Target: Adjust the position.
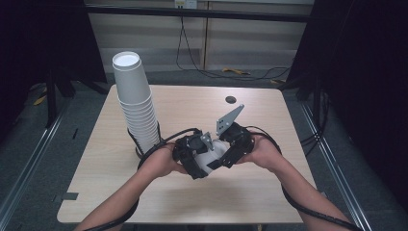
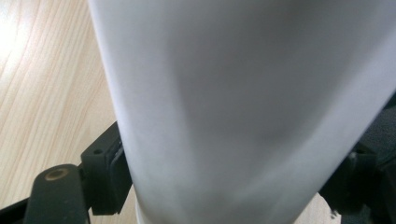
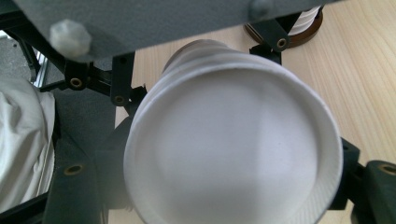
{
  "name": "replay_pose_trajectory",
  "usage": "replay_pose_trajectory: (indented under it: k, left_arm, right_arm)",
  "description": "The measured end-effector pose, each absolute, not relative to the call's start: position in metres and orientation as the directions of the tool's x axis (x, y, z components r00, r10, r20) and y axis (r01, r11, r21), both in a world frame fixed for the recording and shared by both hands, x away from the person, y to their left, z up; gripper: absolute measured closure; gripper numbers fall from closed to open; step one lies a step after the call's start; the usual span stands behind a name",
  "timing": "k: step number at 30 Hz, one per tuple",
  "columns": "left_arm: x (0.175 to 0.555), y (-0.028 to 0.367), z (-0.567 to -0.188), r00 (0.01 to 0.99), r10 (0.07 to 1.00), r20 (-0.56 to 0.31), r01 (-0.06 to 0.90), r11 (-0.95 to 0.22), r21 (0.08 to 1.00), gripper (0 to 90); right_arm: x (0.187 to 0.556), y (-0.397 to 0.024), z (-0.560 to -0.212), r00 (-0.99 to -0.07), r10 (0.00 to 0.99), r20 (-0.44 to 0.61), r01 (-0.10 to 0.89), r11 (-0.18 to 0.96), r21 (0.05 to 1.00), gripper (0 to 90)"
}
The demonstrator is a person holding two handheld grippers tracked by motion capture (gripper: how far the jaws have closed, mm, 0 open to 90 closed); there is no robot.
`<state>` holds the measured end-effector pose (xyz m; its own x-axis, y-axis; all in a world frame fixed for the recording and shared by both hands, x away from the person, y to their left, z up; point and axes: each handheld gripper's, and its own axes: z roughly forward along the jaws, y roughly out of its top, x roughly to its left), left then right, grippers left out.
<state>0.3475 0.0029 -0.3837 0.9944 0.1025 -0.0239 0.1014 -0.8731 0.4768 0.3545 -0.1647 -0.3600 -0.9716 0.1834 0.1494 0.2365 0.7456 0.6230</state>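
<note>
A short nest of white paper cups (image 1: pixel 215 157) lies on its side between my two hands, just above the table's middle. My left gripper (image 1: pixel 201 164) is shut on it from the left; in the left gripper view the cup wall (image 2: pixel 243 93) runs up between the black pads (image 2: pixel 109 172). My right gripper (image 1: pixel 225 156) is shut on the cup at the other end. In the right gripper view that cup's round bottom (image 3: pixel 233 149) faces the camera, with black jaws pressed on both sides and more cup rims (image 3: pixel 196 51) stepped behind it.
A tall stack of white cups (image 1: pixel 137 106) stands in a black wire holder at the table's left; its base (image 3: pixel 299 25) lies beyond the held cups. The wooden table (image 1: pixel 269 187) has a small dark hole (image 1: pixel 231 99) near its far edge. Cables trail from both grippers.
</note>
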Motion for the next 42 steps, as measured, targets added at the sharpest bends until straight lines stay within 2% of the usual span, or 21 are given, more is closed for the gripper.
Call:
replay_pose_trajectory:
  k: [9, 21, 29, 34, 42]
  left_arm:
    - [0.349, 0.002, -0.383, 0.996, 0.091, -0.026, 0.092, -0.871, 0.482, 19.1]
    - [0.353, 0.007, -0.386, 0.992, 0.105, -0.075, 0.129, -0.832, 0.539, 13.9]
    - [0.359, 0.014, -0.386, 0.986, 0.132, -0.106, 0.169, -0.788, 0.592, 0.2]
    - [0.359, 0.02, -0.387, 0.982, 0.148, -0.116, 0.188, -0.748, 0.637, 0.0]
    - [0.358, 0.024, -0.396, 0.981, 0.149, -0.125, 0.195, -0.73, 0.655, 0.0]
  right_arm:
    - [0.354, -0.167, -0.359, -0.971, 0.18, 0.156, 0.238, 0.749, 0.618, 26.1]
    - [0.353, -0.168, -0.358, -0.975, 0.171, 0.144, 0.224, 0.744, 0.63, 25.6]
    - [0.354, -0.174, -0.361, -0.969, 0.186, 0.16, 0.246, 0.717, 0.652, 25.4]
    - [0.353, -0.181, -0.361, -0.966, 0.196, 0.167, 0.257, 0.694, 0.673, 25.2]
    - [0.353, -0.192, -0.365, -0.959, 0.212, 0.188, 0.282, 0.655, 0.701, 25.0]
